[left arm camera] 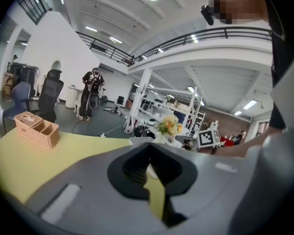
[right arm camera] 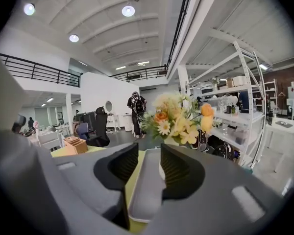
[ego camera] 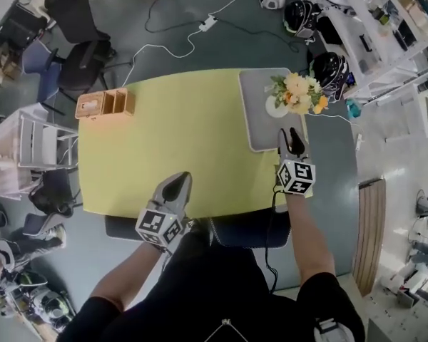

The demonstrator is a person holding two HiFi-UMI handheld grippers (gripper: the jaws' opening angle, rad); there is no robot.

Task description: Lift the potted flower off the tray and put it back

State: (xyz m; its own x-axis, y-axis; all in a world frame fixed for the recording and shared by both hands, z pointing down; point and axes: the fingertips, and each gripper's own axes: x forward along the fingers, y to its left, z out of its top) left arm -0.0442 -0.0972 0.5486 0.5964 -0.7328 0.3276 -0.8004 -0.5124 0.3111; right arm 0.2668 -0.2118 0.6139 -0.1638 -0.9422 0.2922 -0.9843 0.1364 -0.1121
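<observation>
At the near end of the grey rectangular tray [ego camera: 259,123], aims parted, empty right tongs [ego camera: 292,135] at the white-potted yellow flower [ego camera: 297,93], seemingly for a grasp. Holds closed left tongs [ego camera: 175,185] aside at the yellow desk's [ego camera: 171,148] edge, probably unneeded.

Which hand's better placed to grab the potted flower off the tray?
Right. The right tongs are over the tray's near end, open and aimed at the potted flower. The left tongs are shut, back at the table's near edge.
</observation>
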